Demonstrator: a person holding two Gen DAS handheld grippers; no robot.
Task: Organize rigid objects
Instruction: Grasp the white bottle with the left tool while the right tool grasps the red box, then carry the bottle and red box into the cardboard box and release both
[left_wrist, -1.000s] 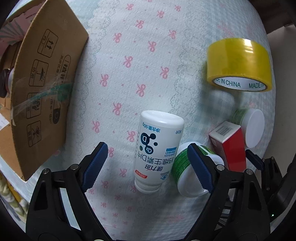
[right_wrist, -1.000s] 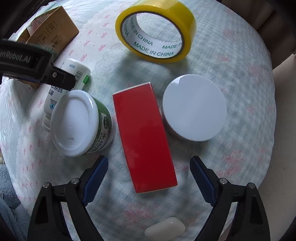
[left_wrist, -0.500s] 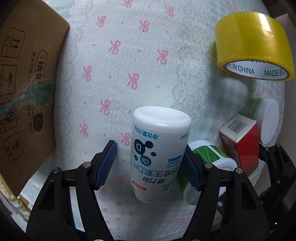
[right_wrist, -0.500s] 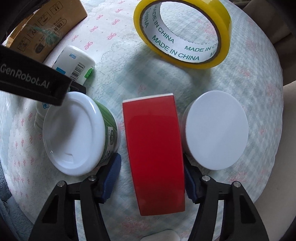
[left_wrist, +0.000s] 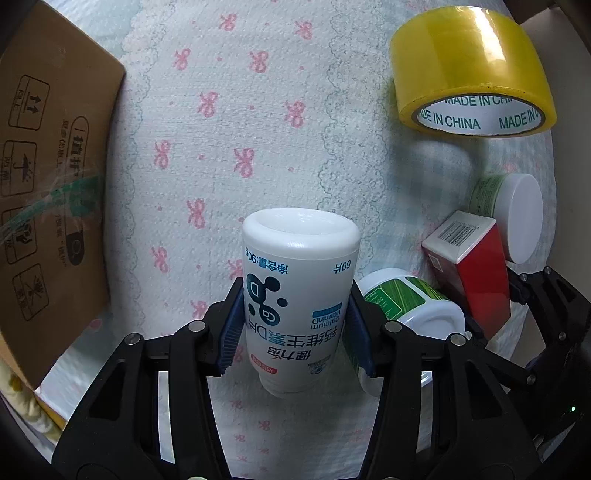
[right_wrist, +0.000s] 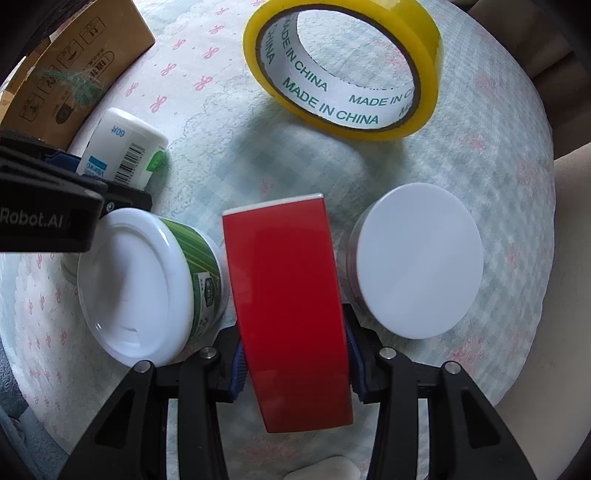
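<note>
My left gripper (left_wrist: 295, 325) is shut on a white vitamin bottle (left_wrist: 297, 295) with blue print, its blue pads pressed against the bottle's sides; the bottle also shows in the right wrist view (right_wrist: 122, 147). My right gripper (right_wrist: 293, 356) is shut on a red box (right_wrist: 288, 295), seen with its barcode end in the left wrist view (left_wrist: 476, 266). A green-labelled white jar (right_wrist: 147, 280) lies on its side left of the box. A second jar with a white lid (right_wrist: 417, 258) lies to its right. A yellow tape roll (right_wrist: 343, 66) lies beyond them.
Everything lies on a pale quilt with pink bows (left_wrist: 229, 129). A cardboard box (left_wrist: 48, 177) stands at the left, also visible in the right wrist view (right_wrist: 66, 74). A small white oval object (right_wrist: 325, 469) lies at the near edge.
Both grippers moved forward and closed: the left one onto the white bottle, the right one onto the red box. Both were open a second ago.
</note>
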